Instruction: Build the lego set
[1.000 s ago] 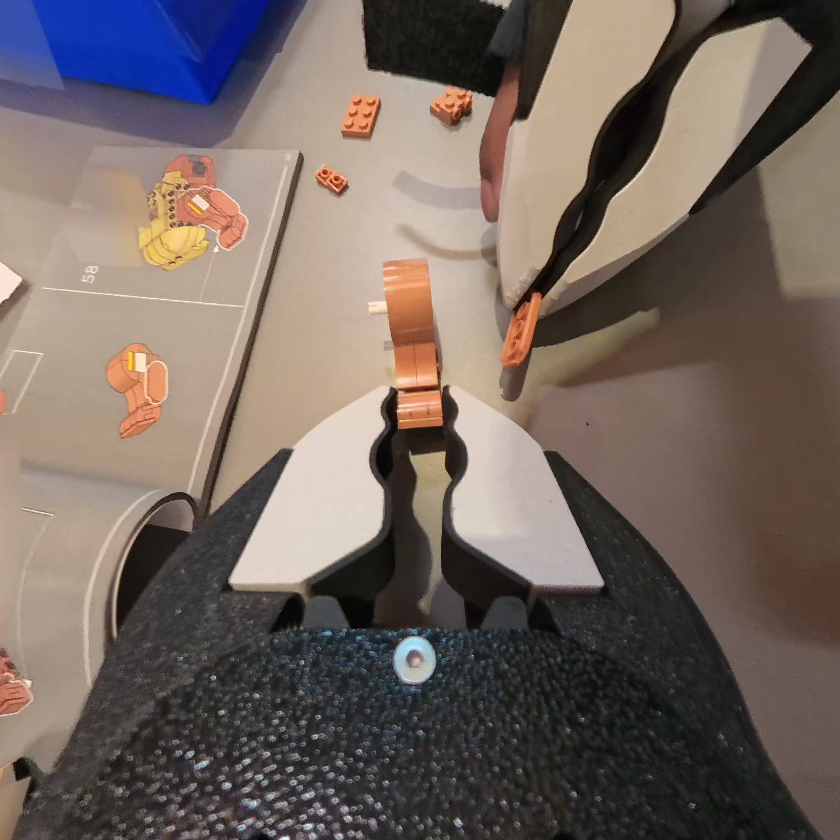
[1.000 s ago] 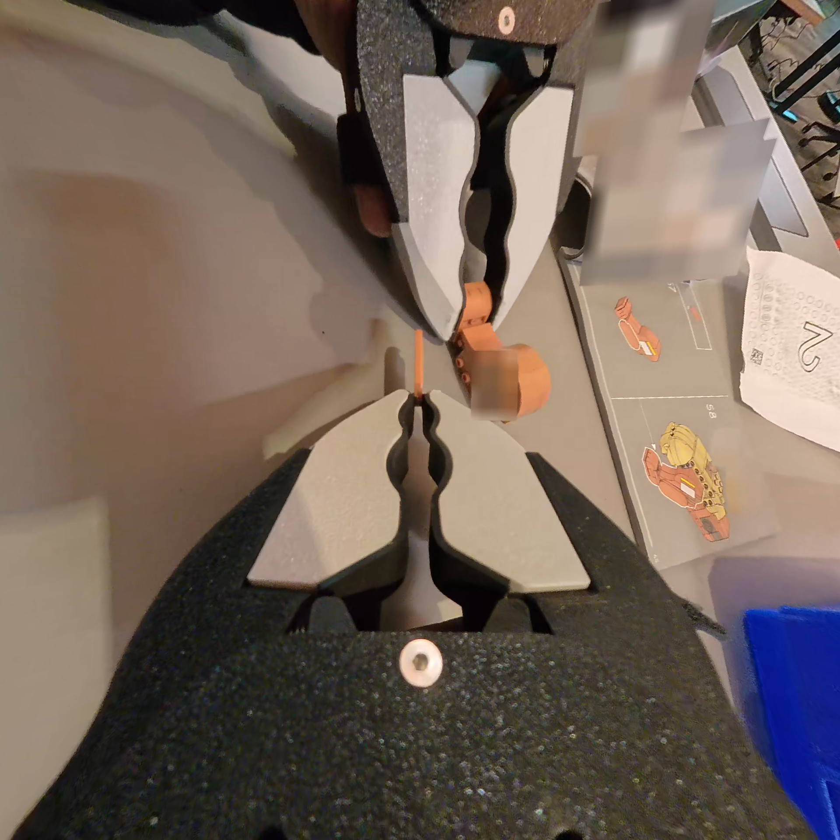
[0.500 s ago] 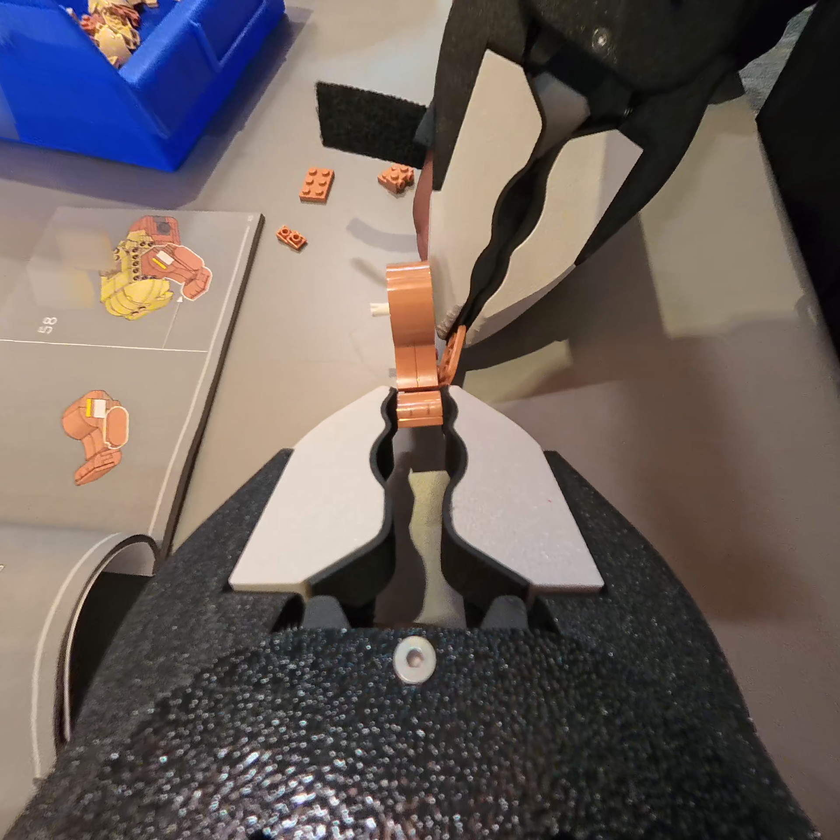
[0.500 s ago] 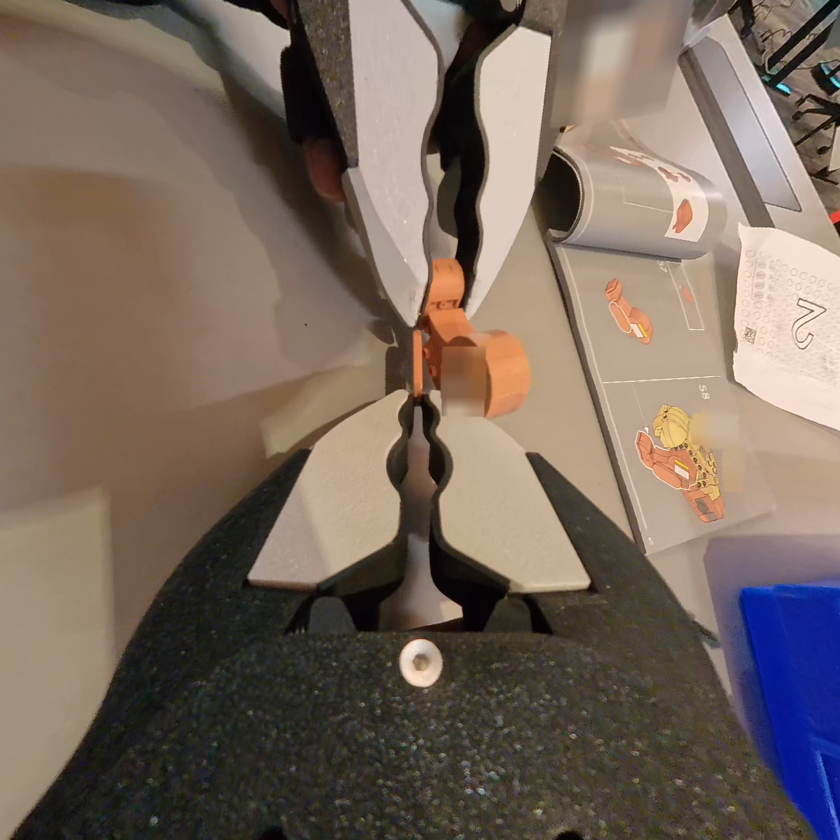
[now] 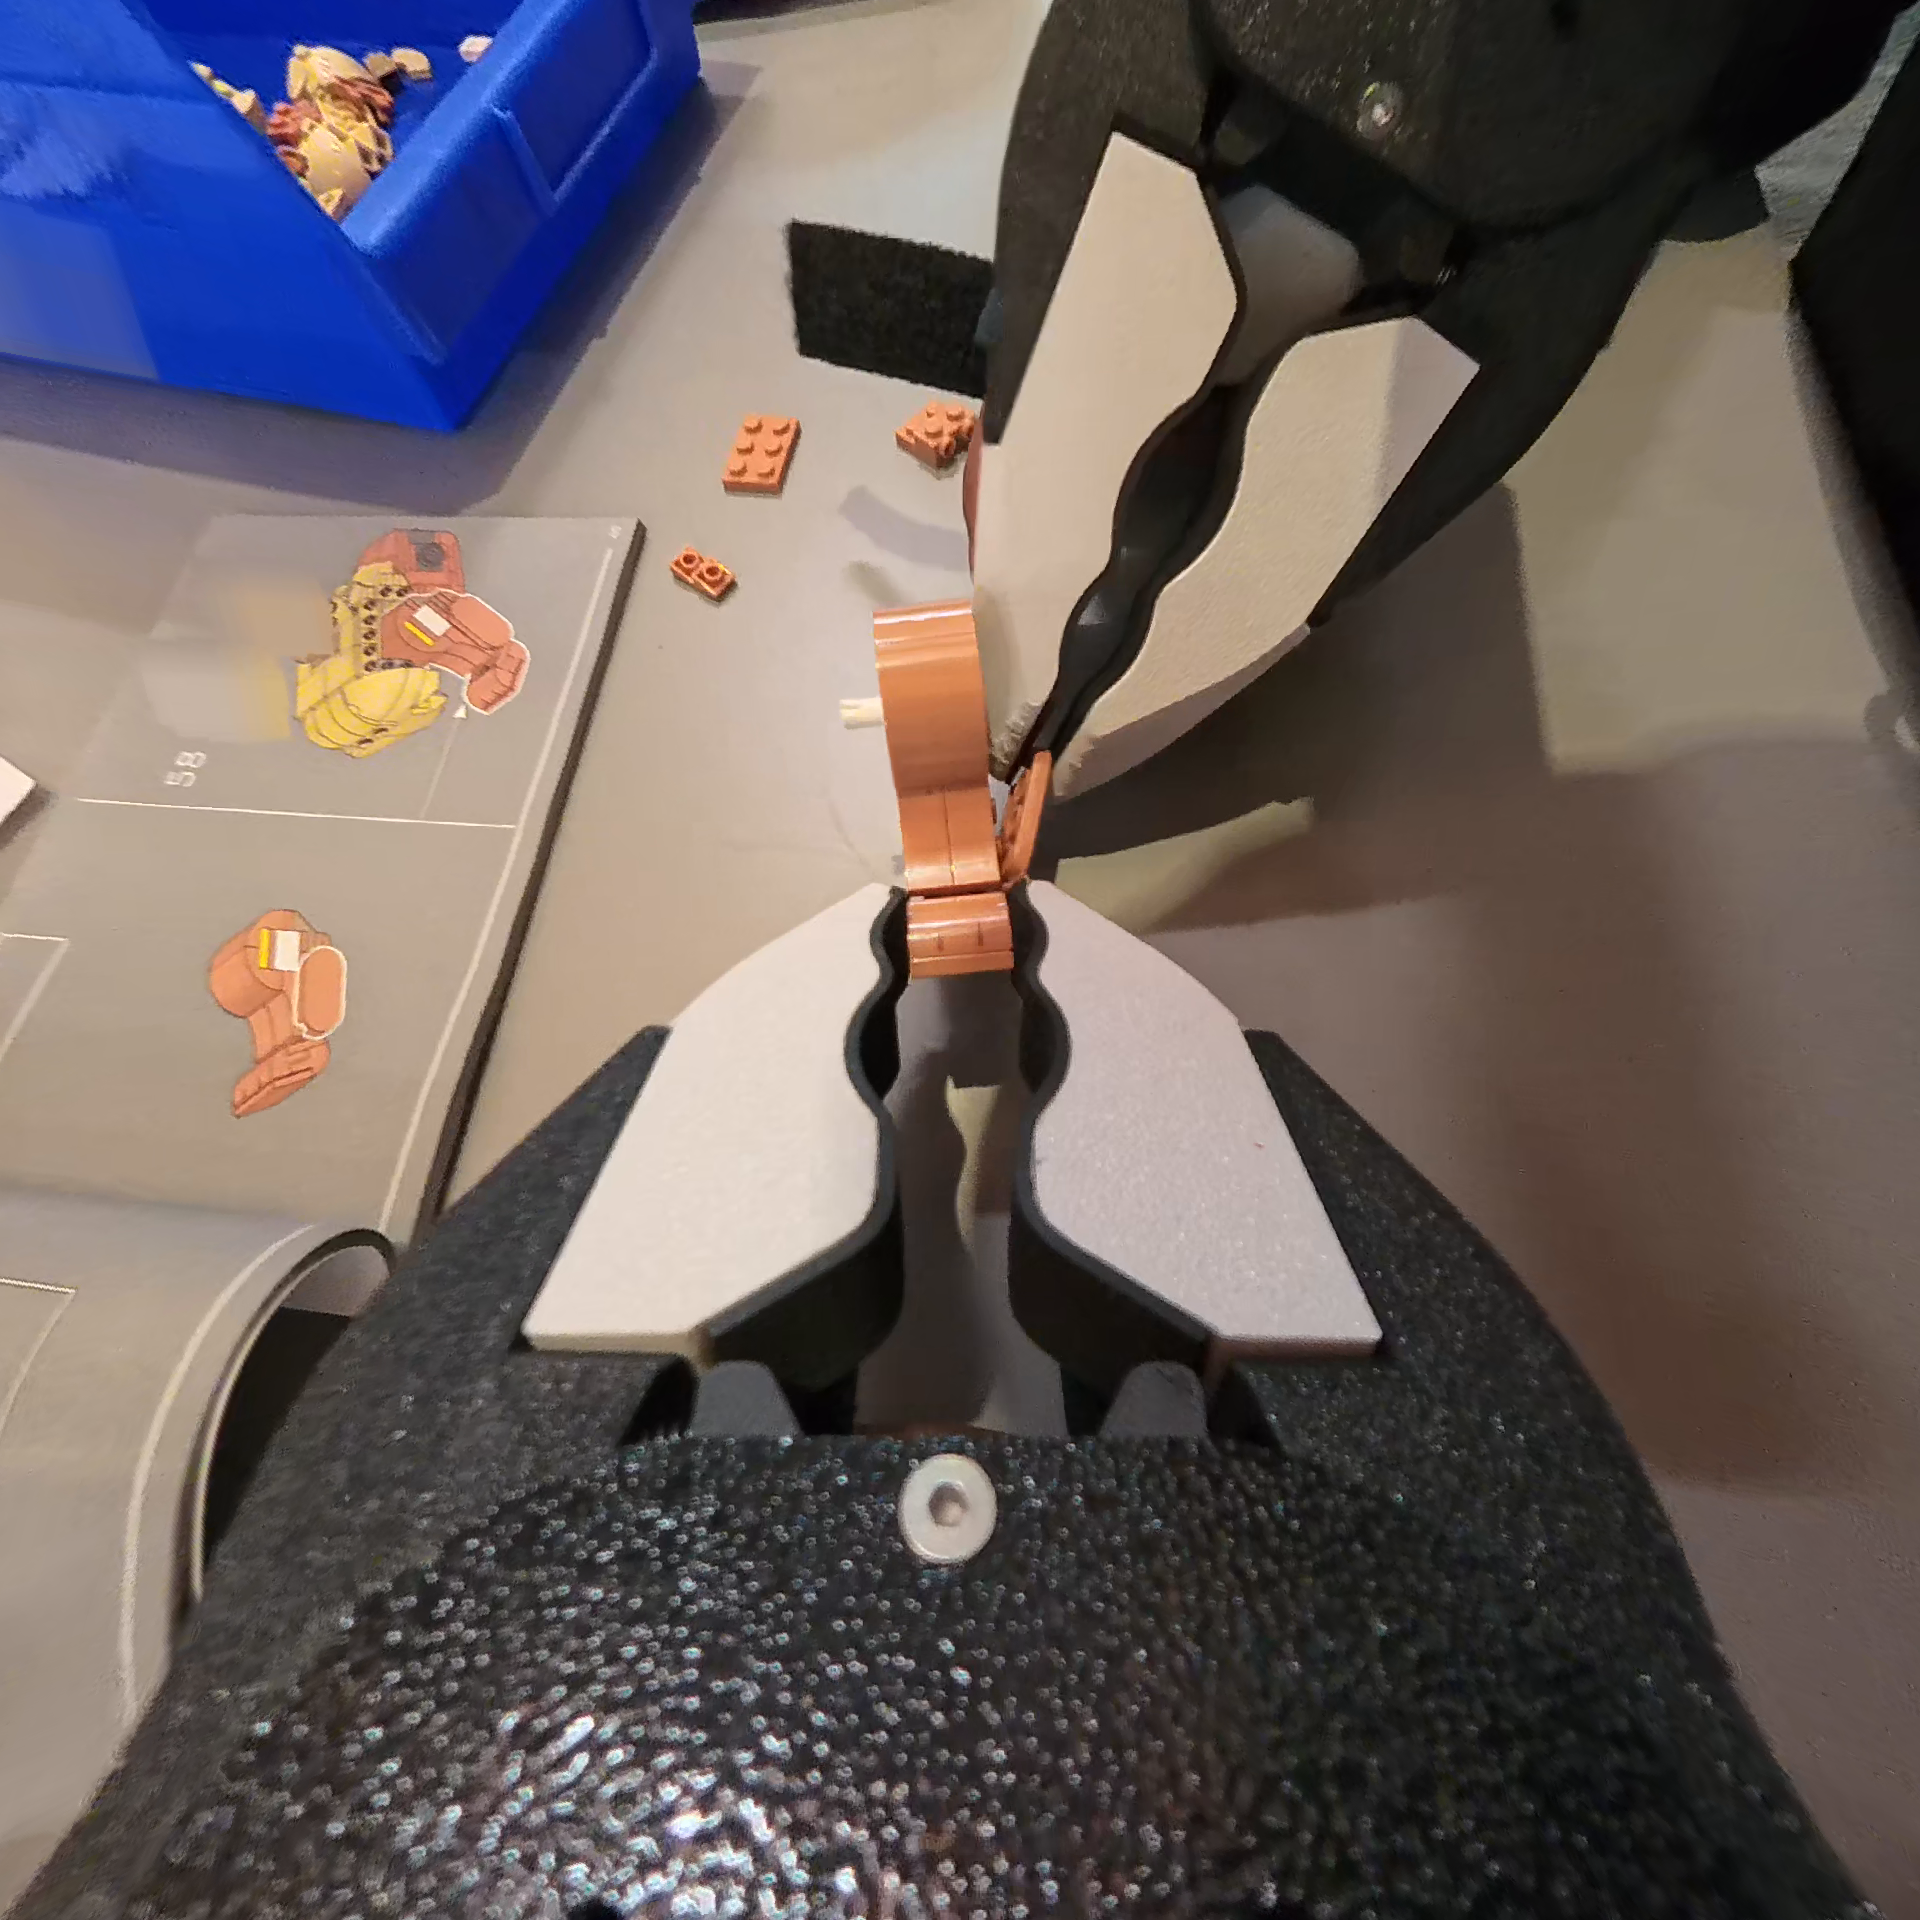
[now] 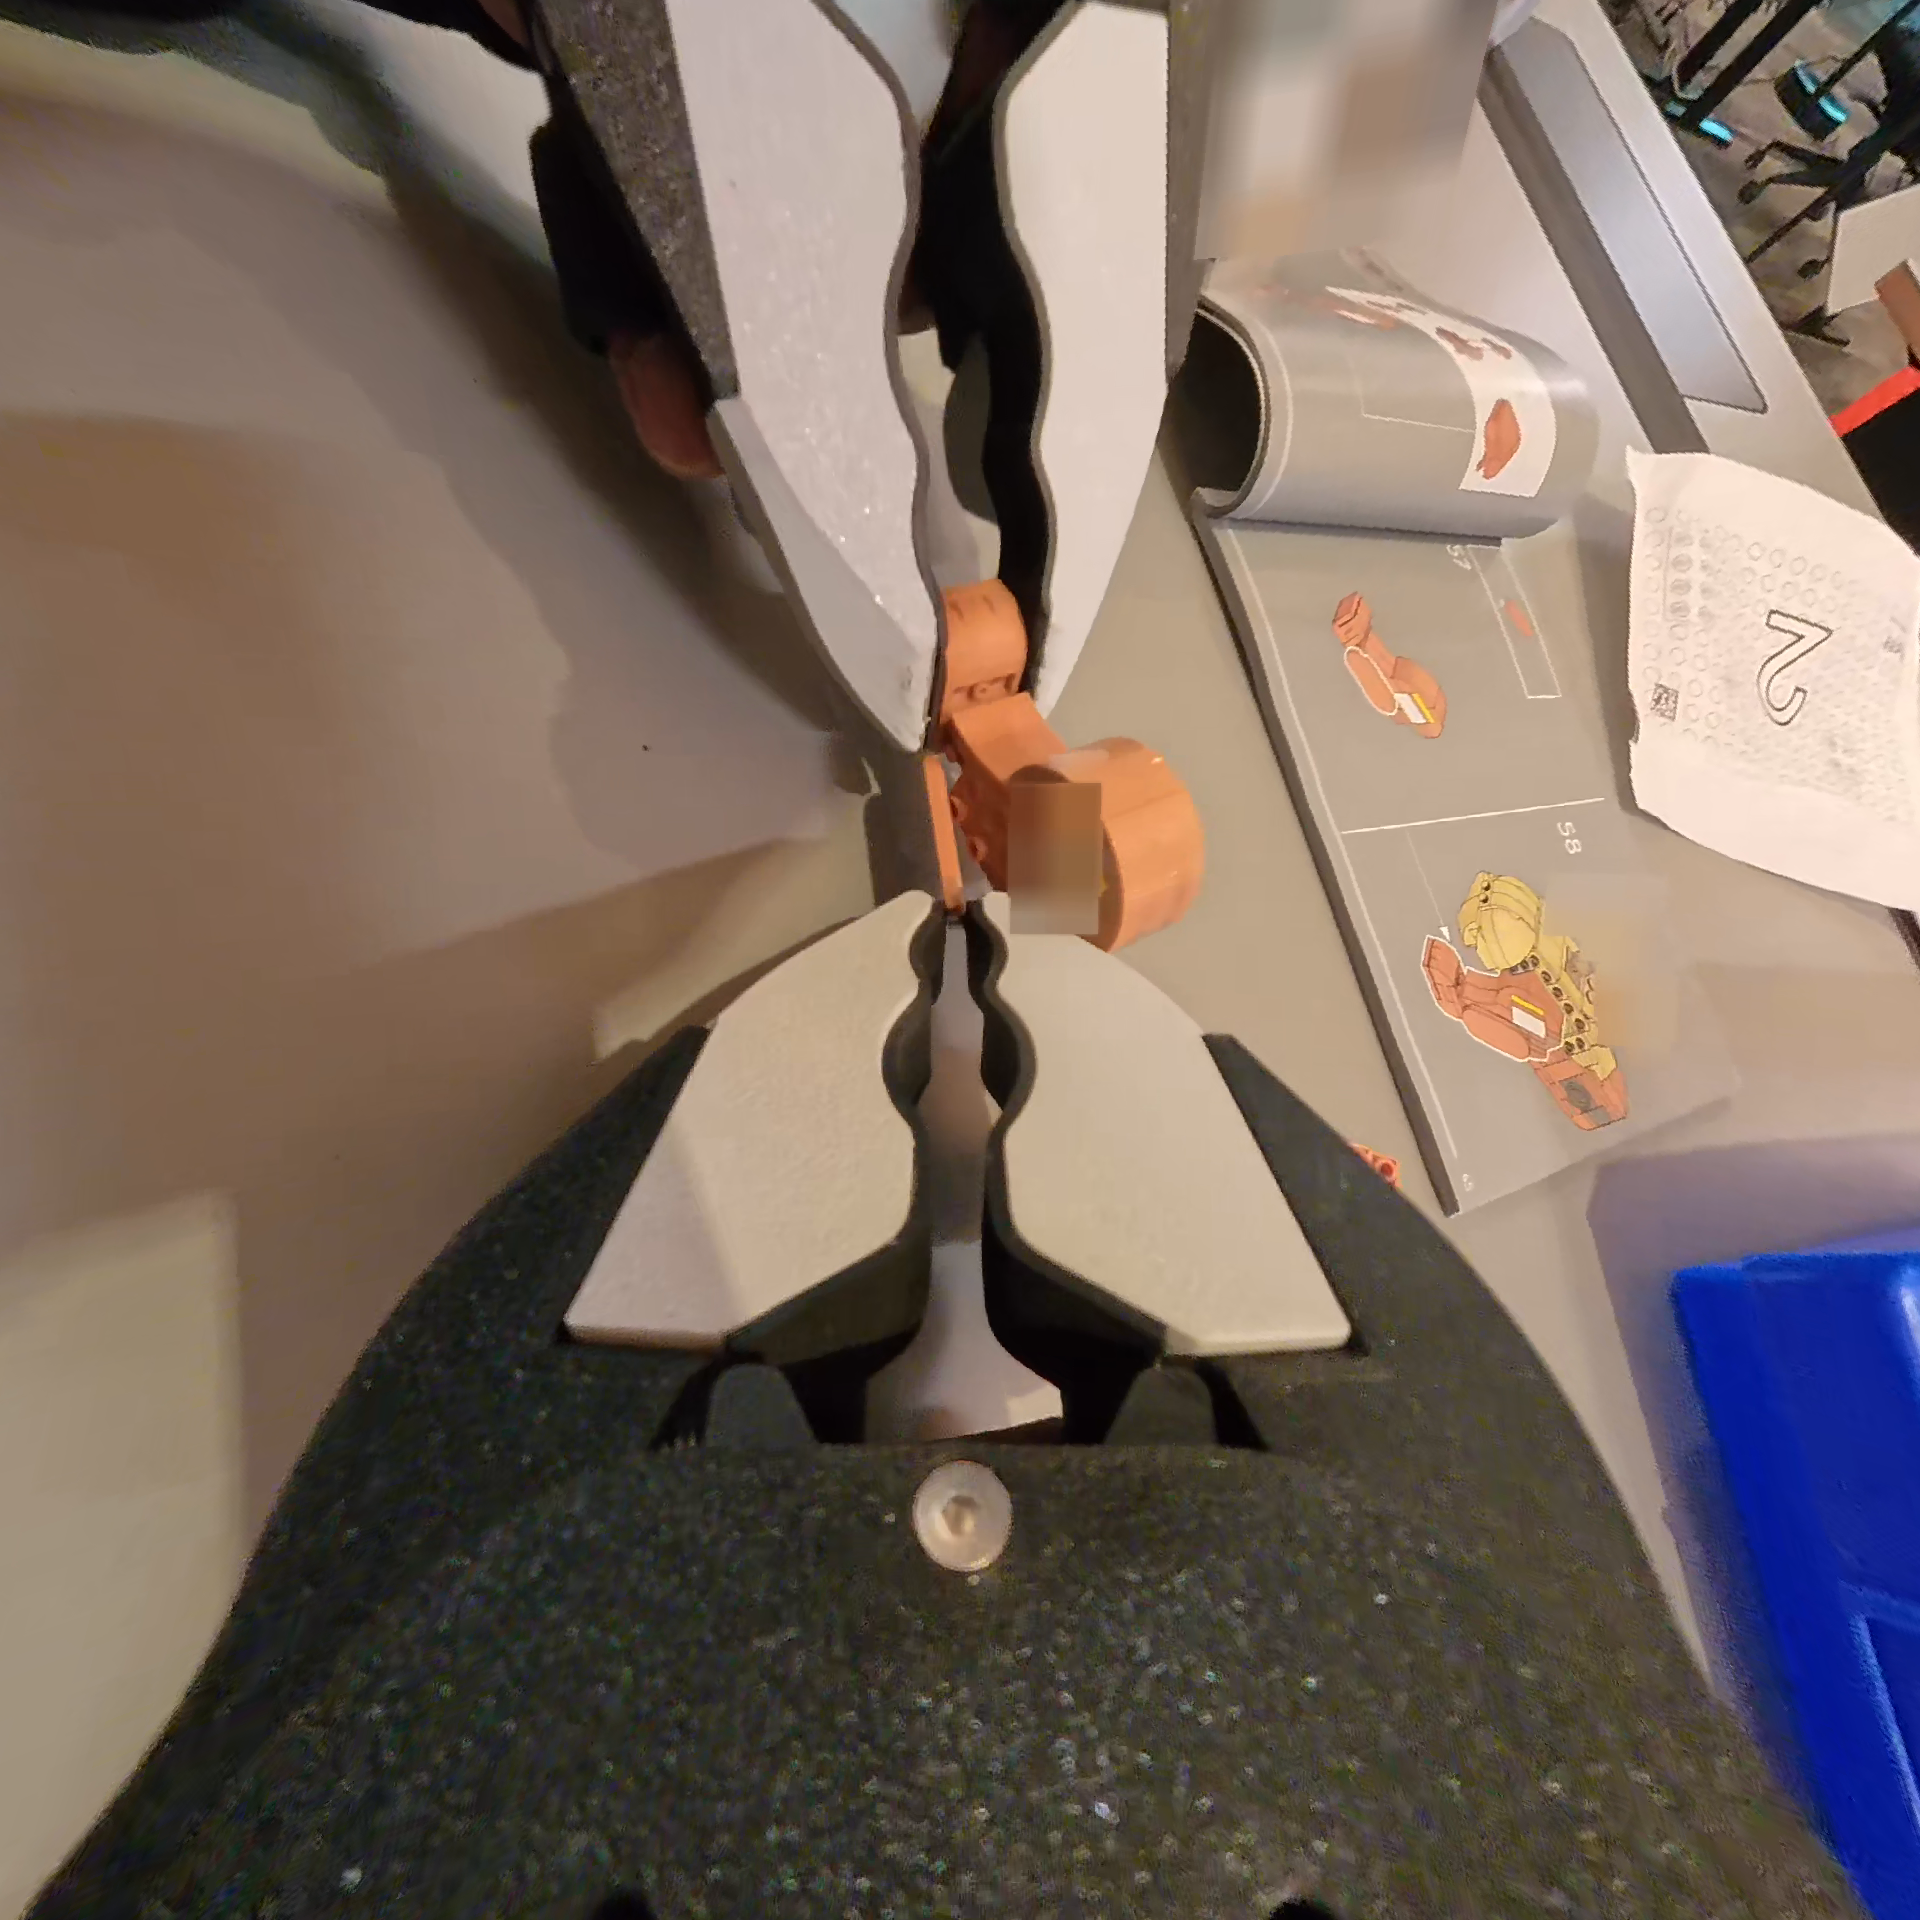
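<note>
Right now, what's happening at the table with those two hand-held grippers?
A person works two grippers over a grey table. The left hand-held gripper clamps the base of an orange-brown brick assembly, holding it upright. The right hand-held gripper pinches a thin orange-brown plate and holds it against the assembly's side. An open instruction booklet, loose orange-brown bricks and a blue bin of parts lie nearby.

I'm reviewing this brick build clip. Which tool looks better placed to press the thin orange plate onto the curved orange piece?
Right, probably. The right tool pinches the thin orange plate, already against the curved orange assembly. The left tool grips that assembly's base, so it serves as the brace.
</note>
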Tool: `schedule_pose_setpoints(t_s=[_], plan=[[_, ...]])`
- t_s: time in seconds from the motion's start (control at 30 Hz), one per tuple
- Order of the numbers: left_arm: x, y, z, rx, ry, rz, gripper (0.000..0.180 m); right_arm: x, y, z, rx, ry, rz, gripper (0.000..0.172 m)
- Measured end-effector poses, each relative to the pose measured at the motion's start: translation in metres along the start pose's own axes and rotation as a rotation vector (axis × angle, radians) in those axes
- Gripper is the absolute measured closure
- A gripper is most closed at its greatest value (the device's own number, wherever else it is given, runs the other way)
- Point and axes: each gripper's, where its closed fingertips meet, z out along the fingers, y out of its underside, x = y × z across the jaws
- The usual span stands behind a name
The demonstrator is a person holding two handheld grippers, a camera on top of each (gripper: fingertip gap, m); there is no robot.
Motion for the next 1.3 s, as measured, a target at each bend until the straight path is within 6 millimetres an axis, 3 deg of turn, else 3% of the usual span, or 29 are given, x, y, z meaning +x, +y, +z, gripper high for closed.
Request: schedule_pose_setpoints(t_s=[0.9, 1.3], plan=[[-0.0008, 0.0018, 0.0036, -0.002, -0.014, 0.025, 0.163, 0.0015, -0.0014, -0.0019, 0.021, 0.008, 0.015, 0.168], [-0.0034, -0.0049, 0.001, 0.043, -0.019, -0.013, 0.163, 0.0074, -0.0048, -0.0052, 0.056, -0.017, 0.147, 0.168]])
